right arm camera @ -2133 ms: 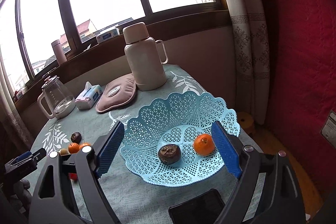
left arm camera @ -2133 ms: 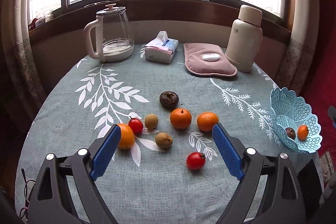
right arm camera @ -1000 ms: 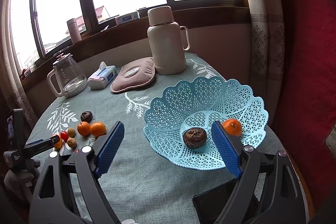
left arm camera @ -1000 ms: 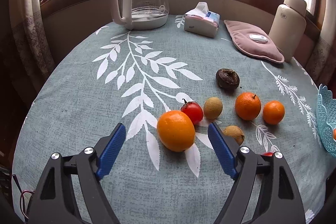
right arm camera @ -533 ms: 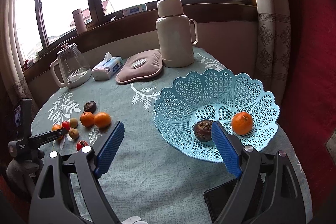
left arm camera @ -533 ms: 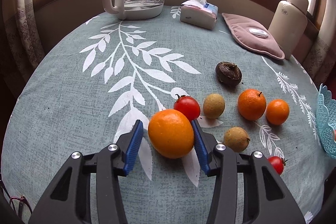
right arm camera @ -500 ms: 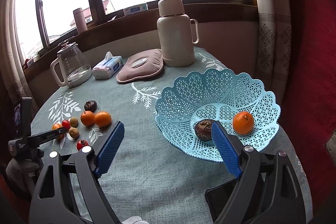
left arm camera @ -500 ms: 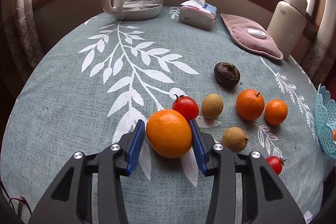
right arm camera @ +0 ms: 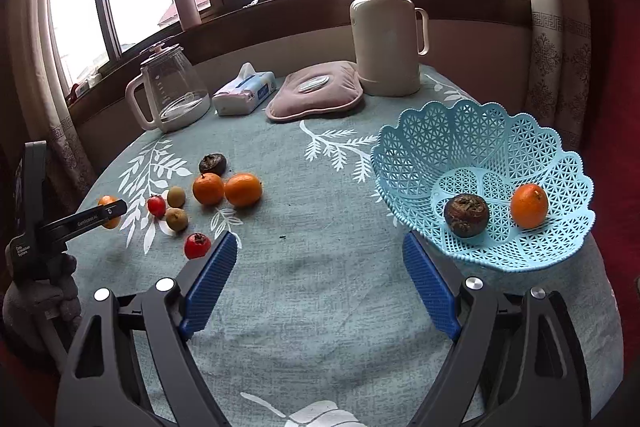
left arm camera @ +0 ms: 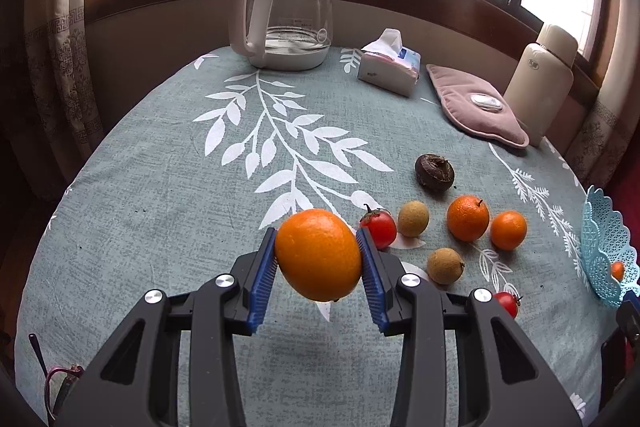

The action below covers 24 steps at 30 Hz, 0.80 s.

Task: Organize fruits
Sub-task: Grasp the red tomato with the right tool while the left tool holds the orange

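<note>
Left gripper point(left arm camera: 319, 259) clamped on a large orange point(left arm camera: 319, 254), both blue pads pressed to its sides; the fruit hangs clear of the tablecloth point(left arm camera: 160, 195), its shadow below. Just right of the gripper's right finger lies a red tomato point(left arm camera: 379, 225), then a tan fruit point(left arm camera: 413, 218), two small oranges point(left arm camera: 468, 218) and, beyond them, a dark wrinkled fruit point(left arm camera: 434, 172). Right gripper point(right arm camera: 320, 285), jaws wide apart with nothing between them, hovers over bare cloth. The blue lattice basket point(right arm camera: 460, 131) sits ahead and to its right, holding one dark fruit point(right arm camera: 466, 215) and one orange point(right arm camera: 529, 205).
</note>
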Available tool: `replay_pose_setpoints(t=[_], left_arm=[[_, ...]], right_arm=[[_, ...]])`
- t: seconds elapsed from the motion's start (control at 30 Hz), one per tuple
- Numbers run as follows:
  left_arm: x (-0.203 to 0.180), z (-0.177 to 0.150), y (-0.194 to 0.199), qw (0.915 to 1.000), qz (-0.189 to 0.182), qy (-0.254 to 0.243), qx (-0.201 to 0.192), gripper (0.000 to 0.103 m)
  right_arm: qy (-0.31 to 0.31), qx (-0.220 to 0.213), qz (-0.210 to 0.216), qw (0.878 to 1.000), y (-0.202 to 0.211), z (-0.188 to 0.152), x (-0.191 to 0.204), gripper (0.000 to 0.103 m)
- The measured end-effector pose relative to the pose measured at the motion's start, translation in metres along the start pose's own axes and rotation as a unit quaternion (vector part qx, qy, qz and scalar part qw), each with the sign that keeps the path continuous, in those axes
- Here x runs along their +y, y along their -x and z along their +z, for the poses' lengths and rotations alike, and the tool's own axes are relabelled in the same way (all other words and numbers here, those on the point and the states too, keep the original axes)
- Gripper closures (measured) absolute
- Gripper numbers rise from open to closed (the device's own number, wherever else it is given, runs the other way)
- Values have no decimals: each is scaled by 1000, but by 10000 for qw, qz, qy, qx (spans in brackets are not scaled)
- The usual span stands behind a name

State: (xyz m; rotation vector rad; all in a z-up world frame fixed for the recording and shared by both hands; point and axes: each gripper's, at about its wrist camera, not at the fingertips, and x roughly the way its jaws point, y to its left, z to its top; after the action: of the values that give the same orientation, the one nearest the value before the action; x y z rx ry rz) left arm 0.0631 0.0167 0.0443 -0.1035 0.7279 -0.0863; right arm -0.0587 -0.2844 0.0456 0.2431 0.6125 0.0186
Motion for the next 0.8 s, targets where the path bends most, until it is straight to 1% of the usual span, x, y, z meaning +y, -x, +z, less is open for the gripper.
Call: replay_pose_setpoints(t=[0.17,0.27,0.4,0.6,0.63,0.77,0.8], left_arm=[[11,8,19,9998,-48,74,-201,63],[17,13,30,9994,-93,175,-295,63],[21,20,45,9986,-160,225,-461,63],[25,24,59,9976,-186,274,-612,63],[25,24,60,9975,-192,281,-617,63],[24,23,62,9974,-219,283,-622,63],[24,23,63,9974,-228,284,-620,63]], right_arm=[[237,257,265,9990,-23,-1,37,17],[353,534,408,9971,-44,-2,56,17],[435,781,422,9951,-68,-4,75,17],[676,1009,434,9916,-89,-3,95,17],[718,1028,450,9911,-91,-3,97,19],[853,1143,514,9884,-98,-3,104,33],[874,1181,527,9877,-100,-4,105,35]])
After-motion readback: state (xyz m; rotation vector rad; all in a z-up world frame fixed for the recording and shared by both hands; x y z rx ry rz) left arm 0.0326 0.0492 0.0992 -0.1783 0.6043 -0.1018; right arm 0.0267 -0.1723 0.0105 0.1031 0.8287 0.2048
